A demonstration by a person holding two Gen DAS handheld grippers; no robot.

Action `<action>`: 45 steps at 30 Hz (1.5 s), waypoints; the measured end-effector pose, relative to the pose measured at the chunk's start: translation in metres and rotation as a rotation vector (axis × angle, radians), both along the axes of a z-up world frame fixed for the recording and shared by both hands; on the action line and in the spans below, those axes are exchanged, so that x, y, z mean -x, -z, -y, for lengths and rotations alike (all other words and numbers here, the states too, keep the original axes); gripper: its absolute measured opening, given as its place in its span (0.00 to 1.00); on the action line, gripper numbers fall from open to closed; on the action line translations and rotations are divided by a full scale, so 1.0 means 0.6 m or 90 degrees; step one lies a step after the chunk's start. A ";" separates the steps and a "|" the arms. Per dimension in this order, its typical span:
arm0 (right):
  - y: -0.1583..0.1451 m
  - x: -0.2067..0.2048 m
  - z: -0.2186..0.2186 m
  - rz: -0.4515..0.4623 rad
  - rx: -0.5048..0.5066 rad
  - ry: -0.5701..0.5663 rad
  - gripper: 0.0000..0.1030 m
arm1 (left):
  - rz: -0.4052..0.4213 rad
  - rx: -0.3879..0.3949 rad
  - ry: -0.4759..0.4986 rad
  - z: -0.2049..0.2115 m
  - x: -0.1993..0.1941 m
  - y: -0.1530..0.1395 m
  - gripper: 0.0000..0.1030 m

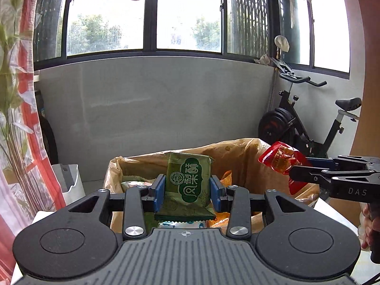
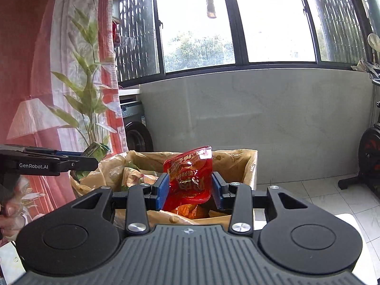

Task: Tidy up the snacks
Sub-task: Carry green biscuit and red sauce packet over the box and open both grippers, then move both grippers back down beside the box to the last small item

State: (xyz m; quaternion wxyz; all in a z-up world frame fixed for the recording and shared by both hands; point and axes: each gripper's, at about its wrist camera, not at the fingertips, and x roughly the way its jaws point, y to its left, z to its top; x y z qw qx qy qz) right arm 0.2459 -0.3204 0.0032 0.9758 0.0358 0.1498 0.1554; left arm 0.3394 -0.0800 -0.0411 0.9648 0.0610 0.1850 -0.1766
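Note:
My left gripper (image 1: 187, 188) is shut on a green snack packet (image 1: 187, 180) with white characters, held upright above a cardboard box (image 1: 239, 152) lined with a tan plastic bag. My right gripper (image 2: 190, 188) is shut on a red snack pouch (image 2: 190, 173), also held over the box (image 2: 247, 166). The right gripper with its red pouch (image 1: 282, 160) reaches in from the right in the left wrist view. In the right wrist view the left gripper enters from the left with the green packet (image 2: 93, 152). More snack packs (image 2: 190, 210) lie inside the box.
A grey wall under wide windows stands behind the box. An exercise bike (image 1: 304, 121) is at the right, a white bin (image 1: 71, 182) and a red-and-white curtain (image 1: 21, 118) at the left, a washing machine (image 2: 133, 123) beyond. The box rests on a white surface (image 2: 351, 223).

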 end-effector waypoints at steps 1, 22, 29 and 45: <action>0.002 -0.018 -0.003 -0.015 0.003 0.010 0.40 | -0.005 -0.007 0.001 0.010 -0.021 0.004 0.40; 0.051 0.092 0.036 0.020 -0.037 0.023 0.56 | -0.060 0.083 0.070 -0.068 0.069 0.054 0.53; 0.098 0.135 0.015 0.001 -0.006 0.012 0.56 | -0.133 0.118 0.104 -0.090 0.110 0.122 0.51; 0.279 0.047 -0.053 -0.208 0.137 -0.086 0.31 | -0.341 0.084 0.103 0.025 -0.009 0.335 0.33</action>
